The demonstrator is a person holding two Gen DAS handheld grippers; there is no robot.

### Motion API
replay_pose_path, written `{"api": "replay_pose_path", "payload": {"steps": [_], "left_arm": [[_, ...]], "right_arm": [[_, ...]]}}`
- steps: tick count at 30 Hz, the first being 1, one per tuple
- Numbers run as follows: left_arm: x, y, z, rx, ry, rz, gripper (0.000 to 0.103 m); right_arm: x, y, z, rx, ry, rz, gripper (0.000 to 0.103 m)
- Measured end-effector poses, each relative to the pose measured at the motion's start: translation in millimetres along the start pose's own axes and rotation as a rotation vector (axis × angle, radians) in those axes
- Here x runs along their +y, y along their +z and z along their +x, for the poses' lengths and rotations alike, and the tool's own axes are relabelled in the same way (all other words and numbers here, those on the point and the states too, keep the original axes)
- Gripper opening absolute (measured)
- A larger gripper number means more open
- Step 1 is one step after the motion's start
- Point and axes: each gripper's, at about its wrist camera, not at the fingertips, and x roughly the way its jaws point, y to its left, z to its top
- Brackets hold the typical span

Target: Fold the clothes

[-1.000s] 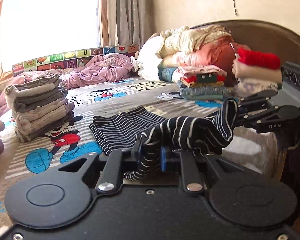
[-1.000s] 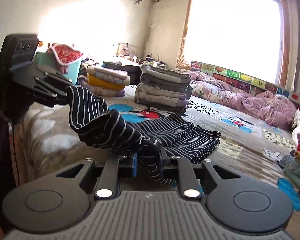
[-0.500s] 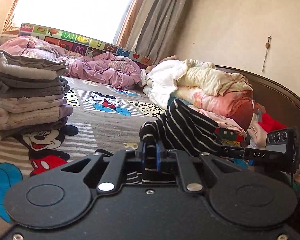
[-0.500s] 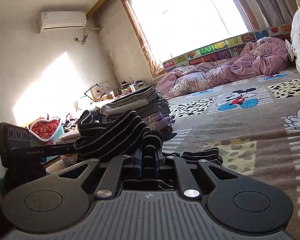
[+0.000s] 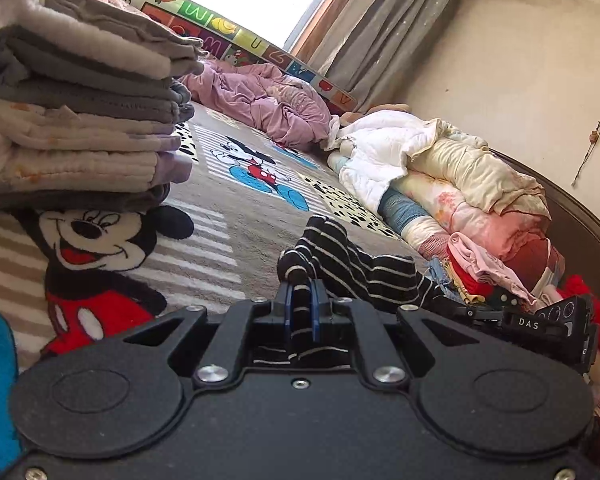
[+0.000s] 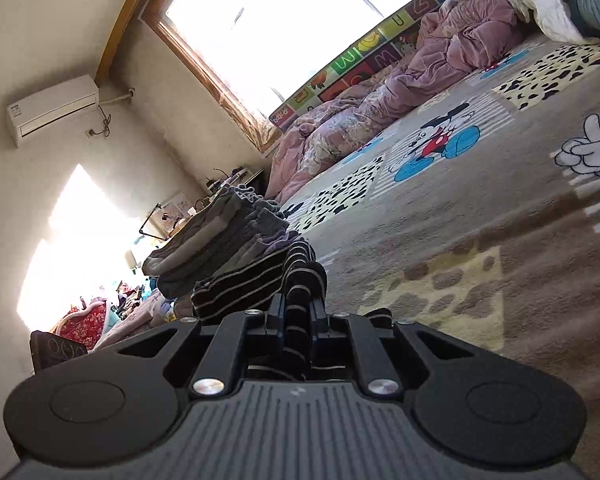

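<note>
Fingers [image 5: 285, 312] of both grippers pinch the striped garment [image 5: 352, 268]; only the right view shows an air conditioner [image 6: 52, 110].

Open blanket [image 5: 236, 216] ahead, centre of bed free. Folded stack [image 5: 76, 120] blocks close on the left; bedding heap [image 5: 452, 168] w/ clothes pile [image 5: 480, 272] crowds right side. Purple quilt [image 6: 400, 92] closes off far edge by window.
</note>
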Motion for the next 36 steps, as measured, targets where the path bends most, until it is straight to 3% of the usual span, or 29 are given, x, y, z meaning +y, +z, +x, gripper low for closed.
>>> {"api": "replay_pose_path", "payload": {"steps": [11,13,15,17,20,22,25,28,32,36], "left_arm": [[15.6,-10.7,25.7,0.078,0.108,-0.022,0.007],[18.1,-11.5,26.4,0.089,0.139,-0.041,0.015],[20.0,-10.7,20.9,0.066,0.173,-0.060,0.040],[18.8,-7.2,10.2,0.015,0.189,-0.064,0.040],[-4.4,-0.4,-10.8,-0.048,0.203,0.066,0.040],[-28.5,-2.1,-23.0,-0.044,0.124,0.180,0.040],[-64.8,-21.9,-34.0,0.006,-0.005,0.371,0.040],[-80.0,-48.6,-32.3,0.088,-0.027,0.491,0.040],[-70.4,-68.1,-11.5,0.168,0.023,0.523,0.040],[-62.0,-77.9,4.0,0.210,0.057,0.522,0.042]], "right_arm": [[-12.6,-9.7,22.7,0.047,-0.106,-0.017,0.013],[-10.5,-12.0,25.6,0.061,-0.136,-0.029,0.014],[-9.9,-13.3,26.6,0.071,-0.162,-0.029,0.027],[-8.2,-9.4,18.7,0.038,-0.175,-0.028,0.033],[5.9,-2.4,4.9,-0.002,-0.215,-0.115,0.035],[26.9,-0.9,-7.7,-0.022,-0.189,-0.221,0.035],[60.1,-9.8,-23.0,-0.004,-0.114,-0.368,0.036],[86.1,-35.1,-29.4,0.058,-0.081,-0.544,0.037],[101.0,-58.9,-17.3,0.134,-0.060,-0.669,0.037],[83.6,-67.7,6.1,0.247,-0.105,-0.635,0.039]]}}
